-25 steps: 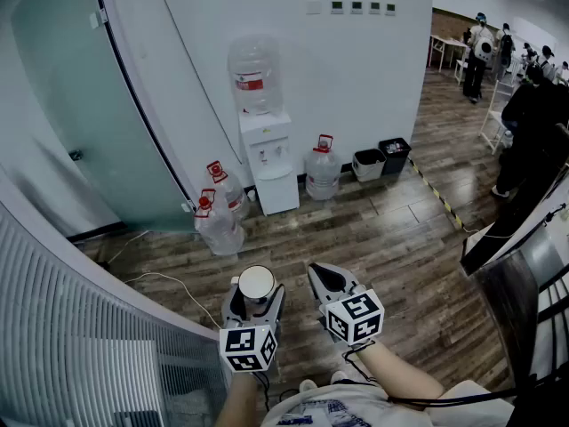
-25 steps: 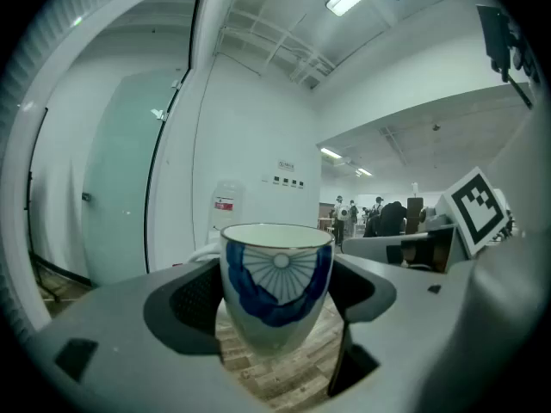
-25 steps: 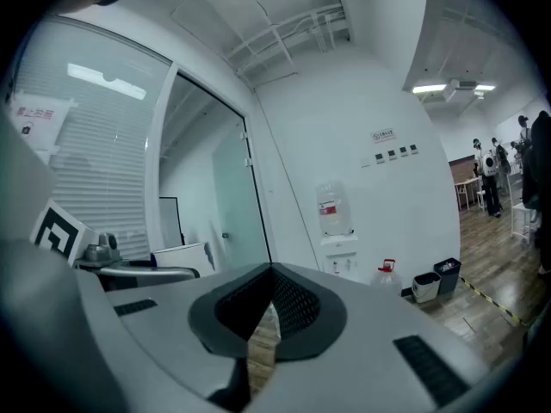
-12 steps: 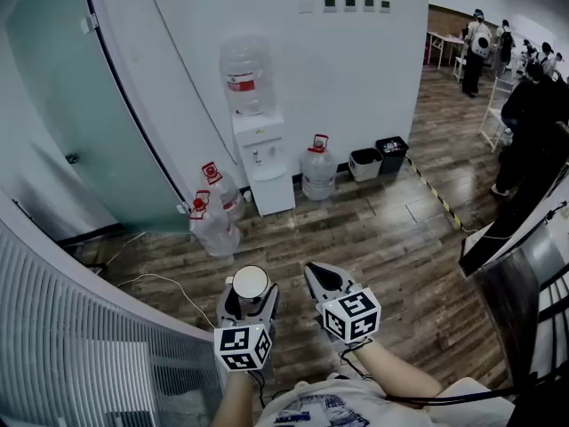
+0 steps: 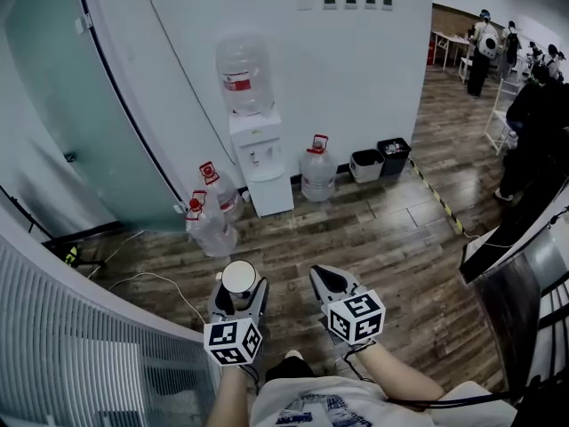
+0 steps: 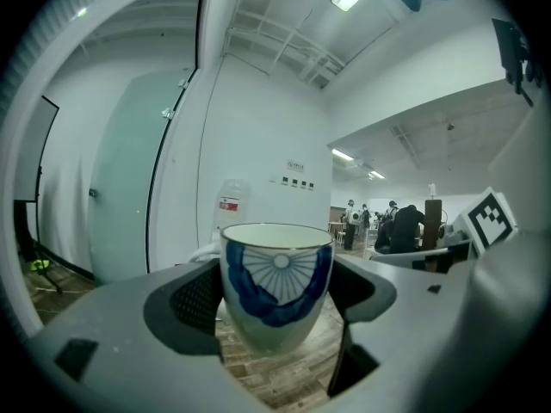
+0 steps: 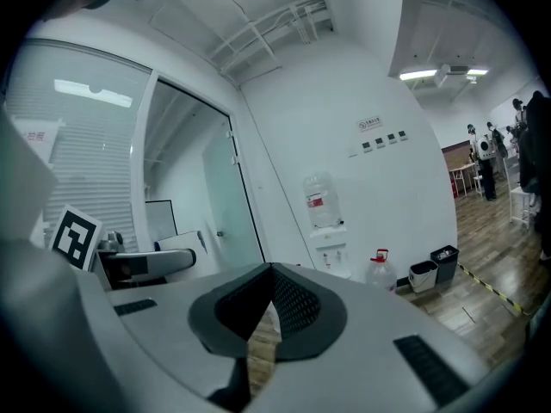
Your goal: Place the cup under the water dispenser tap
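Head view shows 1 cup (image 5: 239, 277) clamped in left gripper (image 5: 237, 295), 1 water dispenser (image 5: 262, 172).

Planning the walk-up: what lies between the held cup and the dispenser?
Head view: only bare wood-plank floor between the blue-and-white ceramic cup and white water dispenser.

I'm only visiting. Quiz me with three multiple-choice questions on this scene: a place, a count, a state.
1. Where is the white ceramic cup with the blue pattern? A) between the left tongs B) on a shelf C) in a sink
2. How many clear plastic water jugs stand beside the white water dispenser? A) one B) three C) six
3. The right tongs are: A) wide open B) shut, empty C) gripping a jug
Answers: 1 A, both jaws flank it; 2 B, two on one side, one opposite; 3 B, jaws meet on nothing.
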Tool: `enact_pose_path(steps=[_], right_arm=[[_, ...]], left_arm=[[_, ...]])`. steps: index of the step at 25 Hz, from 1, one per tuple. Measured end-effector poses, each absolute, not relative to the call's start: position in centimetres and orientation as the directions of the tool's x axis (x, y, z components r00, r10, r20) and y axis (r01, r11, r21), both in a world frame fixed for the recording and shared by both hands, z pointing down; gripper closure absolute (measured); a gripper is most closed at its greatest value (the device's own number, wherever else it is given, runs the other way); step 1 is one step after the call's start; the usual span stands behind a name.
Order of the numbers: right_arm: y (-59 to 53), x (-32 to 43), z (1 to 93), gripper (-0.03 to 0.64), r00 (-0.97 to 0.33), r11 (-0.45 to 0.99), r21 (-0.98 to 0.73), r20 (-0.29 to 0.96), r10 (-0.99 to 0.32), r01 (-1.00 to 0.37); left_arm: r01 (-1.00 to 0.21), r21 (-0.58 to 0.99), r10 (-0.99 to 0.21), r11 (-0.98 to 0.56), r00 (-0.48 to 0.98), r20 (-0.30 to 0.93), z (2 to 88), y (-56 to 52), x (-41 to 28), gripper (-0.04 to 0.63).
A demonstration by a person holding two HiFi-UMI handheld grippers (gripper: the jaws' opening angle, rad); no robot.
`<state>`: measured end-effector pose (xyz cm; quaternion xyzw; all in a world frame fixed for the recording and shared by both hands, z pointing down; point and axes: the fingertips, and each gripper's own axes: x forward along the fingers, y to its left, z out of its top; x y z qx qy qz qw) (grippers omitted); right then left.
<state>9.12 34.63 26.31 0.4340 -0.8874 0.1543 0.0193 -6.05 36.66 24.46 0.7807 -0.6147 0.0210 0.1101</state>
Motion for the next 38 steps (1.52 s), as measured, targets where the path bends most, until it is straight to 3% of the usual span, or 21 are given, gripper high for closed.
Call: enact_pose_path(steps=[23, 38], right_arm=[[7.8, -3.0, 27.2, 0.595, -0.606, 0.56, -0.239, 0.23, -0.761, -0.794], [-3.8, -6.7, 28.2, 0.595, -0.567, 0.508, -0.264, 0.254, -0.784, -0.82]], left_arm=[[-0.952, 0.154, -0.935, -0.263, 0.291, 0.204, 26.3, 9.9, -16.6, 0.186], [-0.941, 0.134, -0.913, -0.31, 0.334, 0.233, 27.0, -2.1, -19.6, 0.186]])
